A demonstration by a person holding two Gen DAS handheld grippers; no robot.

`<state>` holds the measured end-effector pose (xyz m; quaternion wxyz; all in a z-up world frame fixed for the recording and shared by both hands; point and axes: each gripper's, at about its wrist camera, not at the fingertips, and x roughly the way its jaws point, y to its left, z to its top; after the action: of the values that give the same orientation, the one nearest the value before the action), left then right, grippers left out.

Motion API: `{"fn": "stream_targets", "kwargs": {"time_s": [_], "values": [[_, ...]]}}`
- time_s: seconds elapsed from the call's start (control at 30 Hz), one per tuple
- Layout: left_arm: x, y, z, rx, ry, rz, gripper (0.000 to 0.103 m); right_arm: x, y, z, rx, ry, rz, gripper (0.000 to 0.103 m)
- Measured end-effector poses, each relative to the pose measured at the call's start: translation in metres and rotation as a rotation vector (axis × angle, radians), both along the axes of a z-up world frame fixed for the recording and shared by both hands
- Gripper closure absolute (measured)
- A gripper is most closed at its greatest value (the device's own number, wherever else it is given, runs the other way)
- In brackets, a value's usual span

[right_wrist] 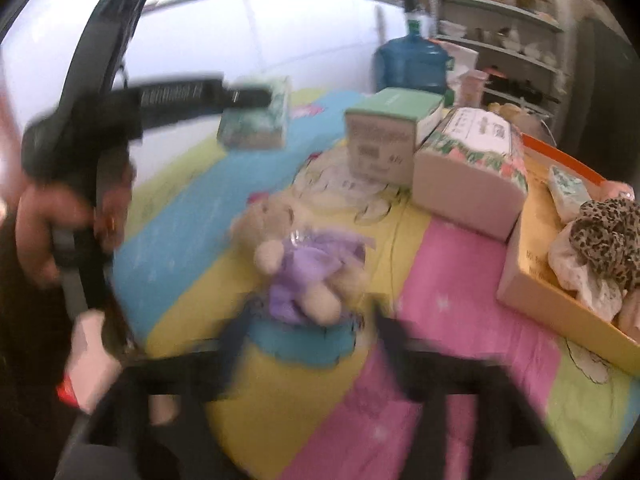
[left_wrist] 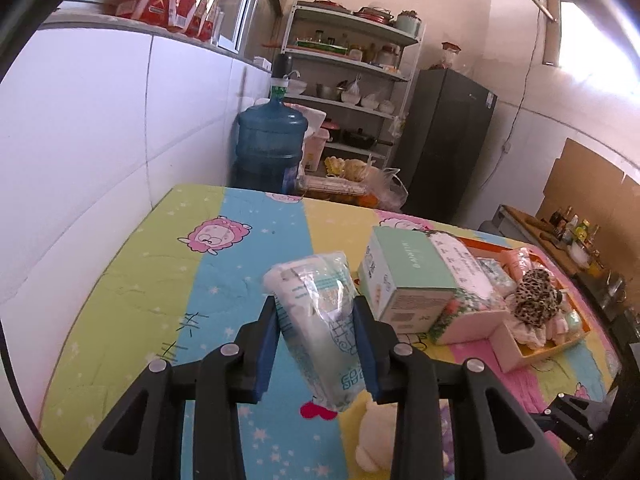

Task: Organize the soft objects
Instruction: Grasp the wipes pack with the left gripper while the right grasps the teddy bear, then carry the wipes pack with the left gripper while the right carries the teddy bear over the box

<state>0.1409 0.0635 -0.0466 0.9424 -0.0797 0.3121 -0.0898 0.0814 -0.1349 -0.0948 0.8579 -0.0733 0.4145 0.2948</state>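
My left gripper is shut on a soft plastic-wrapped tissue pack, held above the striped cartoon bedsheet. The right wrist view shows that same gripper gripping the pack at upper left, with a hand on its handle. My right gripper is open and blurred, its fingers either side of the near end of a cream plush bear in a purple dress lying on the sheet. The bear's pale edge peeks out below my left fingers.
A mint-green box and a floral tissue pack stand side by side mid-table. Right of them an orange tray holds a leopard-print cloth and other soft items. A blue water jug, shelves and a fridge stand behind.
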Motion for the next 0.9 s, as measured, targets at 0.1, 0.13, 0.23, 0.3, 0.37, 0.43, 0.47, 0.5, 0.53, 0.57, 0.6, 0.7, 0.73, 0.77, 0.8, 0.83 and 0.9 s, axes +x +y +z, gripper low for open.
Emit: {"fn": "stream_targets", "kwargs": {"time_s": [0.1,0.13,0.23,0.3,0.37,0.43,0.47,0.5,0.53,0.57,0.6,0.7,0.73,0.77,0.8,0.83,0.9], "values": [[-0.007,0.0,0.001,-0.01,-0.006,-0.005,0.067,-0.005,-0.007,0.009,-0.004,-0.022,0.032,0.021],[-0.01,0.0,0.001,-0.014,-0.007,-0.008,0.067,-0.003,-0.007,0.012,-0.012,-0.041,0.039,0.021],[-0.018,-0.005,0.002,-0.003,-0.014,-0.009,0.067,0.018,0.0,0.014,-0.009,-0.059,0.102,0.021],[-0.023,-0.003,0.003,0.002,-0.016,-0.008,0.067,0.034,0.009,0.008,0.005,-0.028,0.155,0.021],[-0.027,0.001,0.004,0.005,-0.018,0.001,0.067,0.048,0.019,-0.001,-0.02,-0.005,0.194,0.021],[-0.032,0.005,0.005,0.009,-0.018,0.014,0.067,0.058,0.028,-0.009,-0.064,0.012,0.217,0.023],[-0.034,0.006,0.006,0.009,-0.018,0.019,0.067,0.059,0.031,-0.012,-0.075,0.025,0.23,0.028],[-0.035,0.008,0.006,0.009,-0.019,0.025,0.067,0.058,0.033,-0.015,-0.077,0.041,0.238,0.05],[-0.036,0.008,0.006,0.008,-0.019,0.028,0.067,0.057,0.034,-0.015,-0.085,0.038,0.232,0.059],[-0.036,0.009,0.006,0.007,-0.019,0.029,0.067,0.053,0.034,-0.014,-0.091,0.03,0.227,0.059],[-0.036,0.008,0.005,0.005,-0.019,0.028,0.067,0.05,0.034,-0.013,-0.09,0.028,0.227,0.06],[-0.036,0.004,0.005,0.002,-0.023,0.012,0.067,0.037,0.03,-0.006,-0.074,0.005,0.213,0.061],[-0.037,0.0,0.006,0.001,-0.025,0.0,0.067,0.032,0.029,-0.004,-0.067,-0.005,0.204,0.061],[-0.037,-0.004,0.006,0.0,-0.027,-0.01,0.067,0.028,0.026,-0.001,-0.06,-0.017,0.19,0.061],[-0.038,-0.008,0.008,0.0,-0.031,-0.023,0.067,0.022,0.021,0.004,-0.047,-0.034,0.171,0.061],[-0.038,-0.013,0.01,0.0,-0.035,-0.032,0.067,0.019,0.016,0.007,-0.036,-0.046,0.156,0.061],[-0.039,-0.022,0.014,0.0,-0.046,-0.059,0.067,0.011,0.003,0.018,-0.012,-0.082,0.108,0.061]]}}
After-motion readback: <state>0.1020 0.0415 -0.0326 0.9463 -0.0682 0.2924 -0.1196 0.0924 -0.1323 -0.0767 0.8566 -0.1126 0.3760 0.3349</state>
